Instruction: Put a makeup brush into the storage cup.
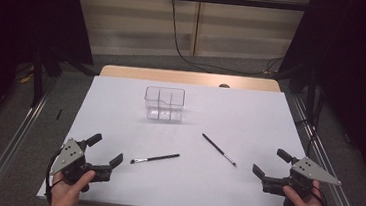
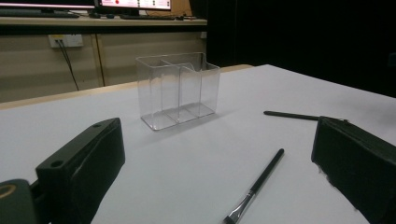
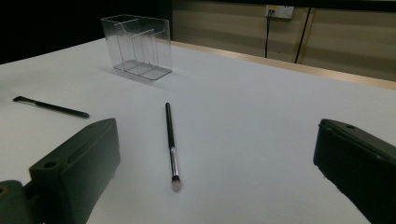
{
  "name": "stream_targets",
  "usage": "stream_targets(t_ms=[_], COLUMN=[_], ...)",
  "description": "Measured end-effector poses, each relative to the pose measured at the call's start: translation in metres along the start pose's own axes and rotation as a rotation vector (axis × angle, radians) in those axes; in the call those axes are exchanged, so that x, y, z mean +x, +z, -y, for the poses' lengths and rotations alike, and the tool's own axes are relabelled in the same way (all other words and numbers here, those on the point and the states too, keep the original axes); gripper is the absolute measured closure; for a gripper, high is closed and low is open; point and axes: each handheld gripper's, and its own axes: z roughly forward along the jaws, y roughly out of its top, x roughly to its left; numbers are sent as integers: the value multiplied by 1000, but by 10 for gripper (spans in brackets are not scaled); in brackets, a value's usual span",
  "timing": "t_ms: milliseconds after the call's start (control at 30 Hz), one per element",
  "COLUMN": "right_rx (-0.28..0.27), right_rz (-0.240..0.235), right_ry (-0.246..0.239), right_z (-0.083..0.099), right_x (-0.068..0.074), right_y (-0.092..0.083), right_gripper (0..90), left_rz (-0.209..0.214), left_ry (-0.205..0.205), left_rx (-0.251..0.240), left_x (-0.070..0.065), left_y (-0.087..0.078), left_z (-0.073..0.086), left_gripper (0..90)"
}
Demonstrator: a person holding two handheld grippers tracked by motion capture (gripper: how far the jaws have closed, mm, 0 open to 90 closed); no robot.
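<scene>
White table (image 1: 121,97), dark room. Clear organizer (image 1: 164,103) stands mid-table. I see two brushes lying nearer me than it: one (image 1: 155,159) left, one (image 1: 219,150) right. Left gripper (image 1: 105,149) and right gripper (image 1: 270,163) flank them, jaws wide open, holding nothing.

A lab: framed recording rig (image 1: 6,148), monitors (image 2: 133,3).

You work at a white rectangular surface (image 1: 250,114) on grey carpet floor (image 1: 14,118), facing a beige panelled wall (image 1: 127,23) with a dangling black cable (image 1: 176,37).
</scene>
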Motion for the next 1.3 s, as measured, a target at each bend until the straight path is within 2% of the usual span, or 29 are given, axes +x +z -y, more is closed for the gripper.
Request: stream_targets(t_ms=[67,267,367,433,633,767,967,1100,1300], right_rx=[-2,-5,-5,-3,-5,-7,-8,-15,-9], right_rz=[-7,-18,-23,-26,-30,-41,-46,-50,-63], right_ry=[6,6,1,0,-2,-1,-7,-9,-5], right_z=[0,1,0,1,0,-1,-2,-2,-2], right_x=[0,-1,-1,-1,-1,2,3,3,4], right_y=[0,0,1,2,0,1,2,2,3], right_gripper=[0,0,0,0,1,1,1,4,4], left_rz=[1,9,15,21,29,39,60,85,80], left_ry=[10,4,31,20,40,21,19,-14,6], left_rx=[3,14,37,34,46,44,49,47,50], left_x=[0,1,0,-1,-2,-4,-5,-7,-10], left_y=[0,3,4,5,5,2,5,7,12], left_z=[0,0,0,1,0,0,-1,-4,-8], left_gripper=[26,21,20,20,20,20,20,24,24])
